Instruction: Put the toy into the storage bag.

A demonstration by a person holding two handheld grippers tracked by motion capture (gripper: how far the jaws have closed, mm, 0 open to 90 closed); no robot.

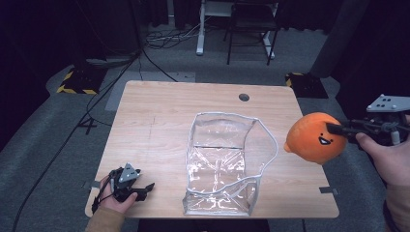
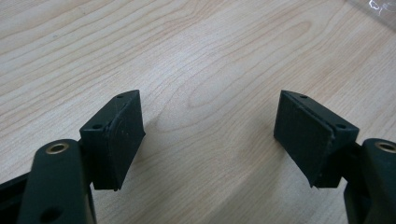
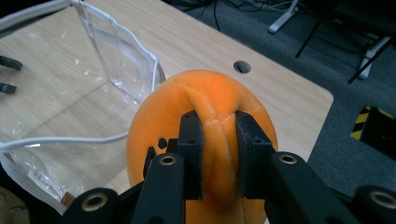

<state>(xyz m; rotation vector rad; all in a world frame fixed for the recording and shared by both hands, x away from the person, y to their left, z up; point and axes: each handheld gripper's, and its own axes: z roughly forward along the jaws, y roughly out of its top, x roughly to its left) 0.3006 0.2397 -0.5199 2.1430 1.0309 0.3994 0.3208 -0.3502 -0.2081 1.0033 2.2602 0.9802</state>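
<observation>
My right gripper [image 1: 338,128] is clamped on the orange plush [image 1: 315,137], pinching a fold of its fabric between the pads [image 3: 192,140]. The plush hangs in the air past the right side of the table [image 1: 159,111], face toward me, well clear of the wood. The clear bag [image 1: 222,164] stands in the middle of the table with its white-edged mouth open upward and its right wall bowed out toward the plush.

My left gripper [image 1: 138,186] rests near the front left corner, jaws wide apart with nothing between them, only bare wood under the pads [image 2: 123,135].

The step, as I judge it, is to carry the plush over the bag's mouth and lower it in. The grip is only on a pinch of soft cloth, so I should move smoothly and not swing, or the fold may slip out. I should come in above the bowed right rim [image 1: 270,145], not across it, since the thin wall would fold or tip the bag if struck. The mouth looks wide enough, and the room above it is free. My left gripper could steady the near left rim if the bag shifts; the table between them is open.
</observation>
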